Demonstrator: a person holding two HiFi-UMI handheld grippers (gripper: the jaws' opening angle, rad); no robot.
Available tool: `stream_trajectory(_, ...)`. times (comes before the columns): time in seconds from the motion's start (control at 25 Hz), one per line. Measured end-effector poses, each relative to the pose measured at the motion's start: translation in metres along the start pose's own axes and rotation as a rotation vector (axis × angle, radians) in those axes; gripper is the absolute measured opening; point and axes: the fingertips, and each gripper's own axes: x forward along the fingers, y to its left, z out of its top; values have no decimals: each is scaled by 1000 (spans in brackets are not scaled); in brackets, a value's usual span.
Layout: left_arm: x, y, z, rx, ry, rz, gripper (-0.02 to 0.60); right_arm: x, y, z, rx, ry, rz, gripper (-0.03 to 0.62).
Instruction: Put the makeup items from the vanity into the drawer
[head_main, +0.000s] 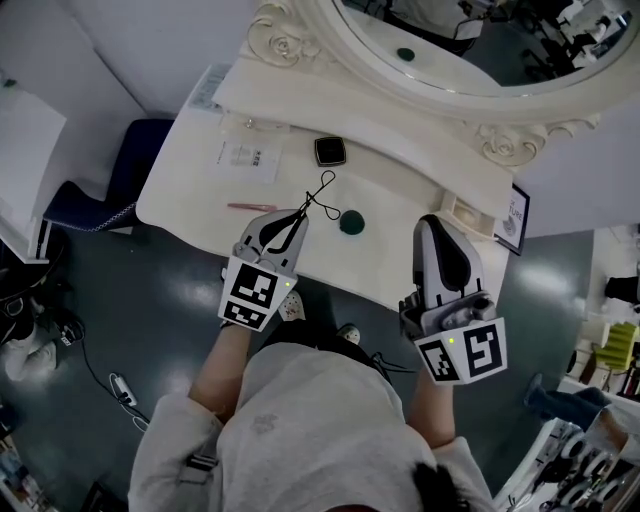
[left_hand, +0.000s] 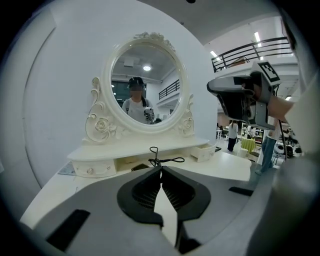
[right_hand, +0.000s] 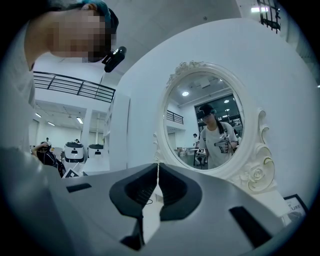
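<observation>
Lower centre, the left claw (head_main: 297, 218) is clenched on a black eyelash curler (head_main: 322, 195) over the worktop's (head_main: 190, 190) front edge. Lower right, the right claw (head_main: 432, 222) is closed and empty. Carrying seems in hand; next, the curler is probably to be taken right to the small open drawer (left_hand: 202, 153), past a green pot (head_main: 351, 222) just beside it.

Head view steeply down over vanity (head_main: 400, 200), gripper views facing mirror (left_hand: 145, 85)
</observation>
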Motion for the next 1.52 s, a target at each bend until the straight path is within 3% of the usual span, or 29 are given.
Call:
stream_trajectory(0.56, -9, -13, 44, 33, -114, -26, 23, -20, 0, 7, -14, -49, -10, 23)
stream_trajectory(1.0, 12, -63, 84, 58, -164, -56, 23, -64, -53, 24, -17, -74, -70, 23)
stream_trajectory(1.52, 59, -139, 117, 97, -186, -154, 23, -129, -126, 34, -12, -98, -189, 23)
